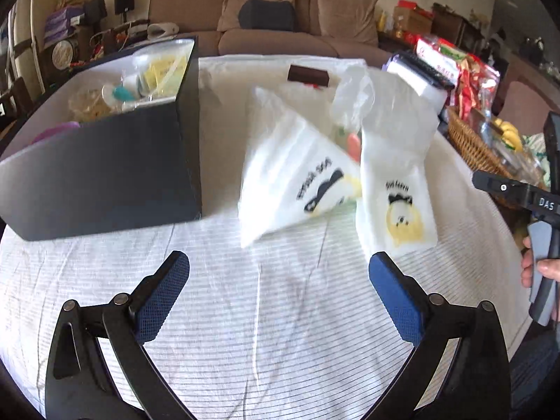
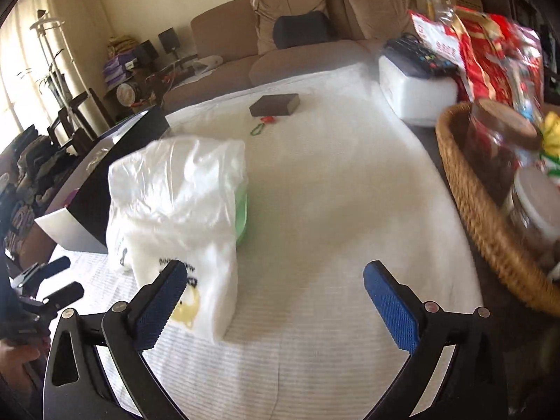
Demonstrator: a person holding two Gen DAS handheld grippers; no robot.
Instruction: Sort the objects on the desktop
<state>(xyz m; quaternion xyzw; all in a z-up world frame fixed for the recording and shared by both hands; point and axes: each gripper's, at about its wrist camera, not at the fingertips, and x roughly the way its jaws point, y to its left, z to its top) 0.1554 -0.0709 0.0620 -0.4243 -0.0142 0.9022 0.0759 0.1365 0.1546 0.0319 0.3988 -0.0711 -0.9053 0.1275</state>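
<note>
A white plastic bag (image 1: pixel 304 175) printed with a yellow cartoon lies crumpled on the striped white cloth, with something green and orange showing inside. My left gripper (image 1: pixel 280 280) stands open just short of the bag, with nothing between its blue pads. My right gripper (image 2: pixel 276 287) is open too. Its left pad overlaps a corner of the bag (image 2: pixel 182 192) in the right wrist view but grips nothing. A dark box (image 1: pixel 105 175) left of the bag holds several small items. A brown block (image 2: pixel 274 105) and a red-and-green key ring (image 2: pixel 266 120) lie farther back.
A wicker basket (image 2: pixel 472 203) with jars and snack packets sits at the table's right edge. A white box (image 2: pixel 416 91) with a remote on top stands at the back right. A hand (image 1: pixel 539 273) holds the right gripper's handle. The left gripper (image 2: pixel 64 280) shows at far left.
</note>
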